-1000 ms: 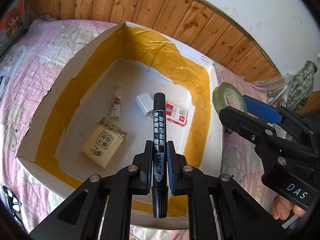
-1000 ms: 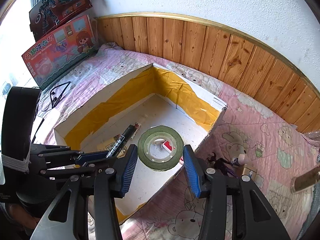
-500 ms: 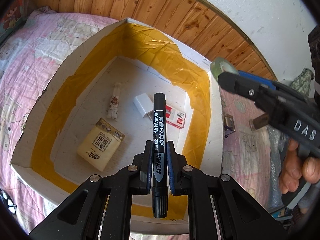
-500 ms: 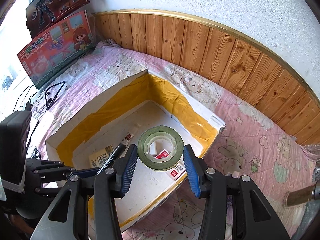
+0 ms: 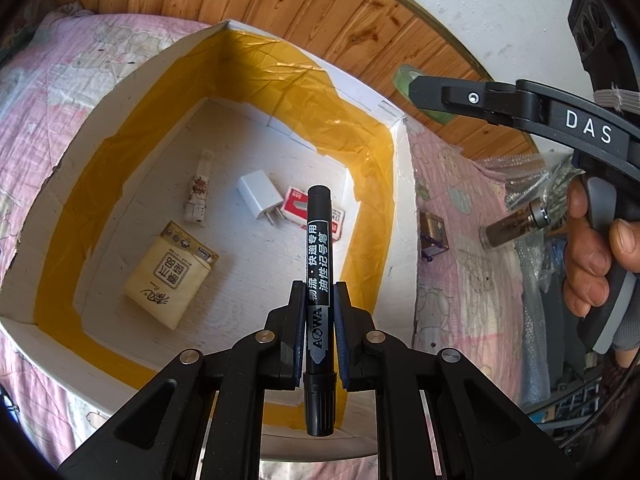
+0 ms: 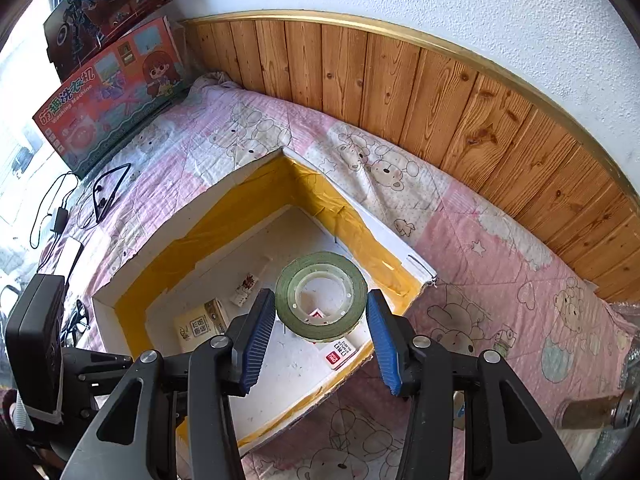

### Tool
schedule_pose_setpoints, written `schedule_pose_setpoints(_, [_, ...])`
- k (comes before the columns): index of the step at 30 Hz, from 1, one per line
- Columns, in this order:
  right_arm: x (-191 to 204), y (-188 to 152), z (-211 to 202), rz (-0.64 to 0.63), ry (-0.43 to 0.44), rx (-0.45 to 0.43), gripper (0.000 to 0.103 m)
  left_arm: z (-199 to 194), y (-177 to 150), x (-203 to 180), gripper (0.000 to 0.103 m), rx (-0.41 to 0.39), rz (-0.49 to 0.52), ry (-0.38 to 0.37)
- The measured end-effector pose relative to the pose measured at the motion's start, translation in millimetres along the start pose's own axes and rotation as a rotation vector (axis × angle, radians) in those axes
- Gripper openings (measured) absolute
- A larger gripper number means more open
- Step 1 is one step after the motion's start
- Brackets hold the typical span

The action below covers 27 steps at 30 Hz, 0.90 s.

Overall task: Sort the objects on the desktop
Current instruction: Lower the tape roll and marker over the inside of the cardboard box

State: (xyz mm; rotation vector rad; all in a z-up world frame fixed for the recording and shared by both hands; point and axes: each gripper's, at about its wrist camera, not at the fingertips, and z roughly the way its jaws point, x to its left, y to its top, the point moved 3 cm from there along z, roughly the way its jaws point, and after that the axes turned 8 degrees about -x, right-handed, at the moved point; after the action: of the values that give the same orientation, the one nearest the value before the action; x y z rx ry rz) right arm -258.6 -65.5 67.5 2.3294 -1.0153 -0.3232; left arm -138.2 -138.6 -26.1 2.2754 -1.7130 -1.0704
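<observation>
On a pink bear-print quilt (image 6: 256,128) under wood panelling (image 6: 460,92) and a white wall, the left gripper (image 5: 318,322) clamps a black marker (image 5: 318,264) and the right gripper (image 6: 322,338) grips a green tape roll (image 6: 321,296), both above the yellow-taped white box (image 5: 404,216).

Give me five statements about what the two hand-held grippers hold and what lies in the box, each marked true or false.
1. The left hand-held gripper clamps a black marker. True.
2. The right hand-held gripper is empty. False: it holds a green tape roll.
3. A white charger plug lies inside the white box. True.
4. The box's inner walls are lined with blue tape. False: the tape is yellow.
5. The tissue pack lies outside the box. False: it lies on the box floor.
</observation>
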Motion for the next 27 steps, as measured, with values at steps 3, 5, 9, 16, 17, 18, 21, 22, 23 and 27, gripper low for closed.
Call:
schedule_pose_setpoints(3, [2.1,0.6,6.2,-0.007,0.026,0.033,0.048,2.8,-1.7,-3.5,0.014,0.01,0.013,-0.004])
schedule_pose_setpoints(5, [4.2,3.8,6.1,-0.036,0.028,0.046,0.048,4.1,-2.3,-4.5,0.014,0.013,0.021,0.0])
schedule_pose_setpoints(9, [7.1,10.2,7.3,-0.09,0.015,0.071,0.048,9.5,-3.5,-6.6,0.014,0.031,0.025,0.001])
schedule_pose_setpoints(16, [16.7,2.1,34.4,-0.134,0.031,0.158,0.048,18.7,-7.9,-7.2,0.014,0.073,0.024,-0.004])
schedule_pose_setpoints(17, [18.8,-0.5,39.5,-0.139,0.033,0.169,0.048,20.7,-9.1,-7.3,0.014,0.082,0.024,-0.007])
schedule_pose_setpoints(18, [21.1,-3.4,44.4,-0.143,0.033,0.179,0.048,23.0,-10.5,-7.5,0.014,0.093,0.022,-0.009])
schedule_pose_setpoints(21, [27.4,-10.7,58.7,-0.158,0.028,0.206,0.048,27.8,-14.0,-8.5,0.014,0.117,0.022,-0.01])
schedule_pose_setpoints(22, [28.9,-12.0,62.9,-0.164,0.023,0.213,0.048,29.1,-14.9,-9.2,0.014,0.123,0.025,-0.012])
schedule_pose_setpoints(23, [30.2,-12.8,66.9,-0.169,0.019,0.22,0.048,30.2,-16.0,-9.9,0.014,0.131,0.027,-0.014])
schedule_pose_setpoints(27, [34.3,-12.0,80.6,-0.2,-0.006,0.243,0.048,34.5,-18.6,-9.4,0.014,0.151,0.024,-0.012])
